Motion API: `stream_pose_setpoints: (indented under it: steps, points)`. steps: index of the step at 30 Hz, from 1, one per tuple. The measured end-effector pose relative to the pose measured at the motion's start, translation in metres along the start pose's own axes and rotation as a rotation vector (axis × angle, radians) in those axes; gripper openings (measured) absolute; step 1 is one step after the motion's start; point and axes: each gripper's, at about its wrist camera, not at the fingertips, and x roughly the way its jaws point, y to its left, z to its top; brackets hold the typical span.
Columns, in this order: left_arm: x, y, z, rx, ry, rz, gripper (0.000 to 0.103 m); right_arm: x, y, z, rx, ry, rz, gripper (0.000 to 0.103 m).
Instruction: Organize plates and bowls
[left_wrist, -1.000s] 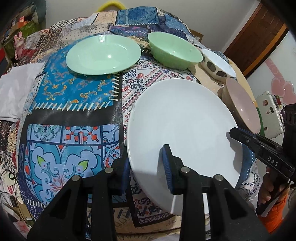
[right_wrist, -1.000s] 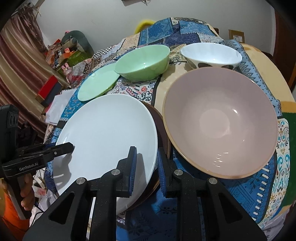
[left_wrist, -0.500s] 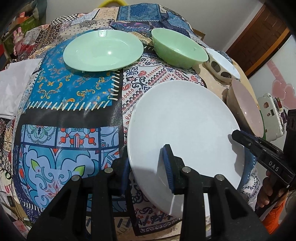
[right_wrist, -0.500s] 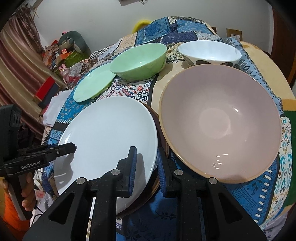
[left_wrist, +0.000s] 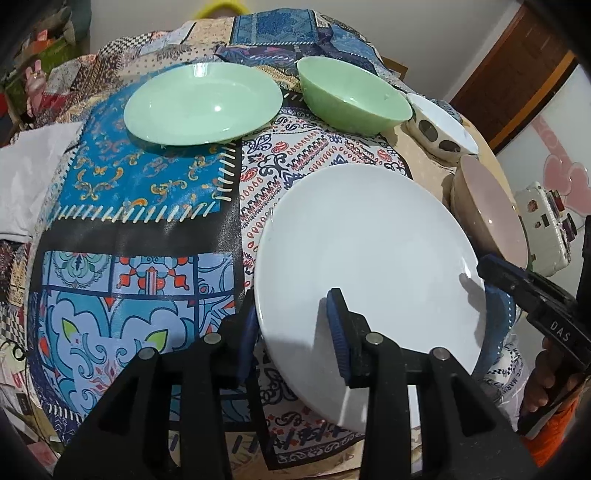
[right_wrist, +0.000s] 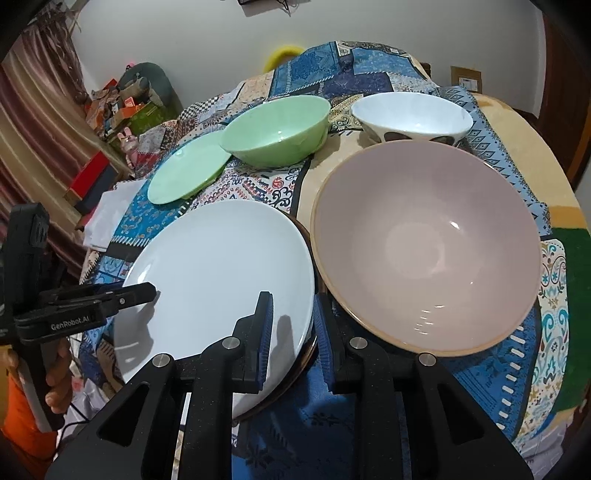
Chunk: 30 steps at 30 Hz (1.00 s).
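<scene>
Plates and bowls are spread over a table under a patchwork cloth (left_wrist: 140, 206). Nearest the person, by the near edge, a white plate (left_wrist: 369, 251) lies face up on a dark brown plate (right_wrist: 308, 354), of which only a rim shows. The left gripper (left_wrist: 291, 332) straddles the white plate's near-left rim — one pad above, one below, gap visible, so no firm pinch. The right gripper (right_wrist: 293, 338) has its jaws narrow, astride the near-right rims of both plates; whether the pads press I cannot tell. Being round, the plates have no long axis; the white one tilts slightly, its left side raised. Just right stands a pink bowl (right_wrist: 424, 247), mouth up. Toward the far edge sit a green plate (left_wrist: 203, 103), a green bowl (left_wrist: 352, 96) and a white spotted bowl (right_wrist: 412, 116), all upright.
</scene>
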Motion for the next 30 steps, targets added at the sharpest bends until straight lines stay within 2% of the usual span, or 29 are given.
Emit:
stream_pose_setpoints:
  steps: [7, 9, 13, 15, 19, 21, 22, 26, 30]
  points:
    - [-0.025, -0.002, 0.001, 0.024, -0.073, 0.050, 0.038, -0.005, 0.010, 0.002, -0.028, -0.018, -0.008, 0.022]
    - [-0.036, -0.002, 0.002, 0.035, -0.105, 0.060, 0.044, -0.008, 0.014, 0.006, -0.039, -0.032, -0.009, 0.023]
    - [-0.063, 0.001, 0.007, 0.052, -0.192, 0.100, 0.055, -0.014, 0.026, 0.016, -0.063, -0.068, -0.006, 0.034]
    - [-0.075, 0.003, 0.011, 0.058, -0.233, 0.114, 0.063, -0.016, 0.033, 0.024, -0.074, -0.085, 0.002, 0.040]
    - [-0.094, 0.010, 0.020, 0.071, -0.311, 0.148, 0.068, -0.018, 0.049, 0.036, -0.110, -0.122, 0.006, 0.057]
    - [-0.102, 0.015, 0.028, 0.076, -0.350, 0.162, 0.087, -0.018, 0.059, 0.043, -0.129, -0.144, 0.003, 0.063]
    - [-0.106, 0.018, 0.030, 0.077, -0.369, 0.165, 0.091, -0.017, 0.062, 0.047, -0.134, -0.149, 0.004, 0.065]
    - [-0.111, 0.031, 0.046, 0.078, -0.403, 0.195, 0.092, -0.005, 0.077, 0.062, -0.151, -0.157, 0.018, 0.068]
    - [-0.104, 0.054, 0.068, 0.060, -0.385, 0.192, 0.092, 0.014, 0.091, 0.074, -0.168, -0.142, 0.023, 0.068]
